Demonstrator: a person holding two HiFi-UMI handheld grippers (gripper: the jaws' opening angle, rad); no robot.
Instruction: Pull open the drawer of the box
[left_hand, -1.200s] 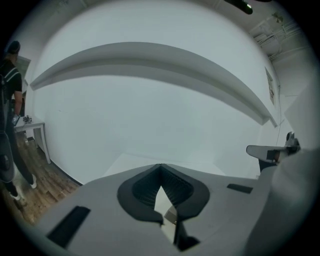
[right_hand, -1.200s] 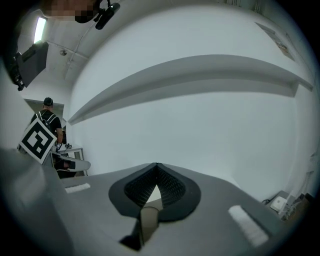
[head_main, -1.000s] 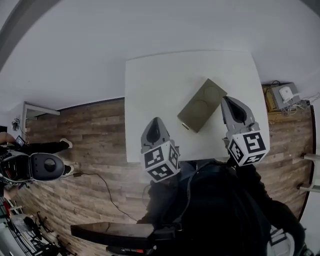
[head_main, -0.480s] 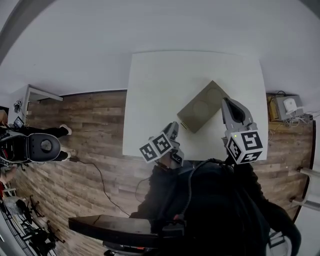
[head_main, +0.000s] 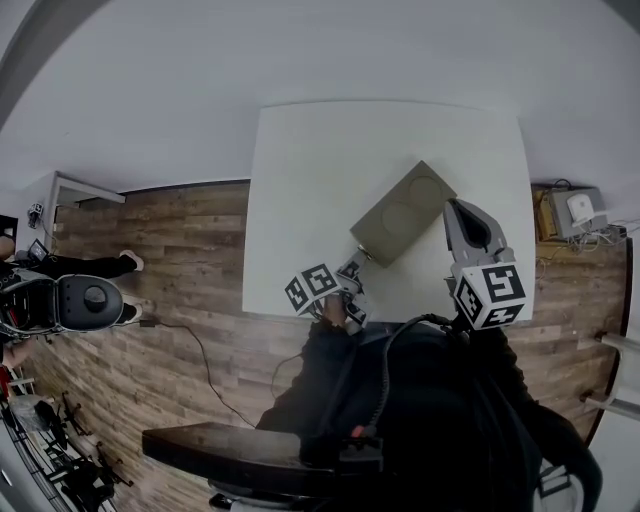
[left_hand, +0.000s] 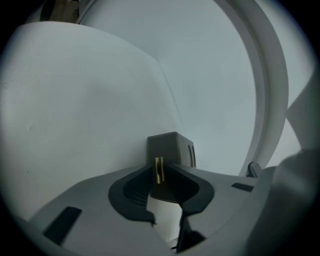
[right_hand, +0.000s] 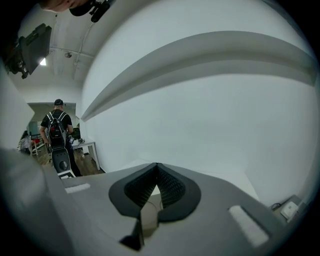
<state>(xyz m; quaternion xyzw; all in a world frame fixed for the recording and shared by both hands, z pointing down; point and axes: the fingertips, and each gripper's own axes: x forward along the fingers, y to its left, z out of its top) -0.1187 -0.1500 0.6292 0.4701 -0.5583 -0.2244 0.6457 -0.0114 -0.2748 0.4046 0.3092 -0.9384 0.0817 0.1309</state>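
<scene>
The box (head_main: 403, 213) lies slantwise on the white bench (head_main: 300, 190), between the two tongs. Its drawer end faces the left tongs (head_main: 354, 269), and the drawer looks unopened. The left tongs are lined up straight along the drawer's travel so that a pull will draw it out squarely. Their jaws are closed to a narrow slit around the small gold pull (left_hand: 159, 170) at their very tips. In the dim left gripper view I take the pads to be pinching it, not just flanking it. The right tongs (head_main: 454, 206) have their jaws pressed together with nothing between them. They sit over the box's far end, its tan top showing just beneath them, probably to pin the box while the drawer slides.
</scene>
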